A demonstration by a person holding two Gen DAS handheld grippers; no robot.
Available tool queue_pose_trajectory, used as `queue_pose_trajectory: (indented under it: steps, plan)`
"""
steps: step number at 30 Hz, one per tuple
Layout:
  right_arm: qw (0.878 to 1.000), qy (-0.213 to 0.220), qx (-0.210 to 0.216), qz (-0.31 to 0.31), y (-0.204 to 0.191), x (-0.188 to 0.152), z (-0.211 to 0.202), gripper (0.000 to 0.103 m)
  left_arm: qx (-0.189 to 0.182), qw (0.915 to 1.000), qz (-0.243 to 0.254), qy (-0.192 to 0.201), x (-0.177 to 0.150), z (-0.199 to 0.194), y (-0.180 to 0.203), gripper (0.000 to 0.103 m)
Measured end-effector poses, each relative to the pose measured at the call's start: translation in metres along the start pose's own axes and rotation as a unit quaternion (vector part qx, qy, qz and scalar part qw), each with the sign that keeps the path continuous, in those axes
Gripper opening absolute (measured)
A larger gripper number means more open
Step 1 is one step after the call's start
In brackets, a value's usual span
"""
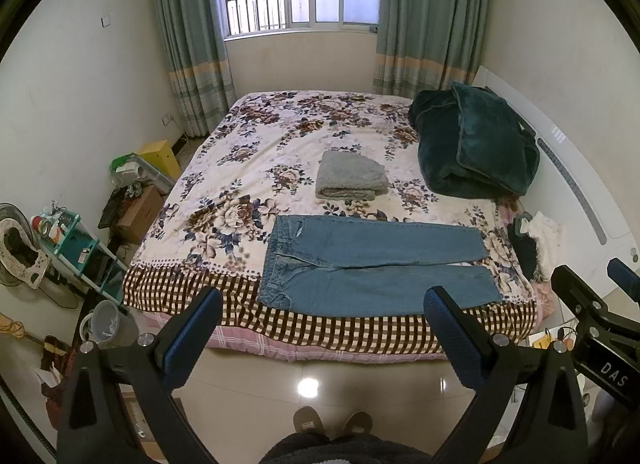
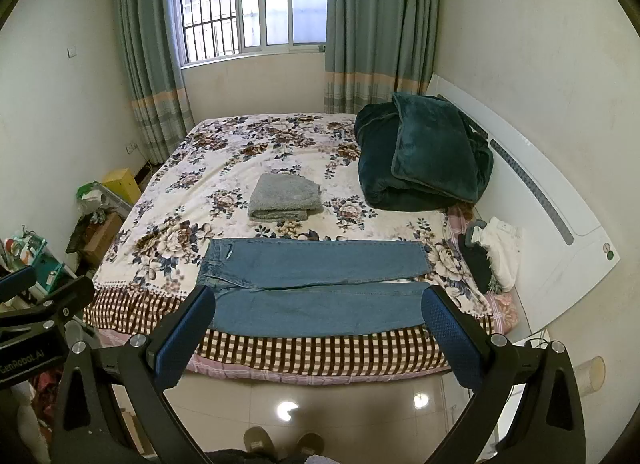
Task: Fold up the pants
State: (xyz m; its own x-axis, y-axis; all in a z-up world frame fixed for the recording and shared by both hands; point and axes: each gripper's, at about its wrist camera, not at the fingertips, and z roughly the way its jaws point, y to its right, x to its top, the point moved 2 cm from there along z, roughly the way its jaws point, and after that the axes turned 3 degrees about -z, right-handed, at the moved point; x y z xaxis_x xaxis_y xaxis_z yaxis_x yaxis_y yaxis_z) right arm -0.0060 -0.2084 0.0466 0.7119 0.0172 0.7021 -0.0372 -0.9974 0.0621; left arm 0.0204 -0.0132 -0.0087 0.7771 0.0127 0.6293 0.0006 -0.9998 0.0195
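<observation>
Blue jeans (image 1: 372, 264) lie flat on the near part of the bed, waistband to the left, both legs stretched to the right; they also show in the right wrist view (image 2: 316, 284). My left gripper (image 1: 322, 304) is open and empty, held back from the bed above the floor. My right gripper (image 2: 318, 304) is open and empty too, at the same distance from the bed's near edge. The right gripper's body shows at the right edge of the left wrist view (image 1: 592, 316).
The bed (image 1: 248, 168) has a floral cover with a checked border. A folded grey towel (image 1: 350, 176) lies behind the jeans. A dark green blanket pile (image 1: 476, 152) sits at back right, small clothes (image 1: 532, 240) by the headboard. Shelf, fan and boxes (image 1: 76, 248) stand left.
</observation>
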Motion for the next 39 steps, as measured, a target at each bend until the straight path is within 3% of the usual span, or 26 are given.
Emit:
queue_pose_trajectory:
  steps: [39]
  plan:
    - [1.0,0.001,0.009,0.002,-0.001,0.0,-0.02,0.103,-0.002,1.0,-0.005,0.003,0.006,-0.013,0.022,0.103]
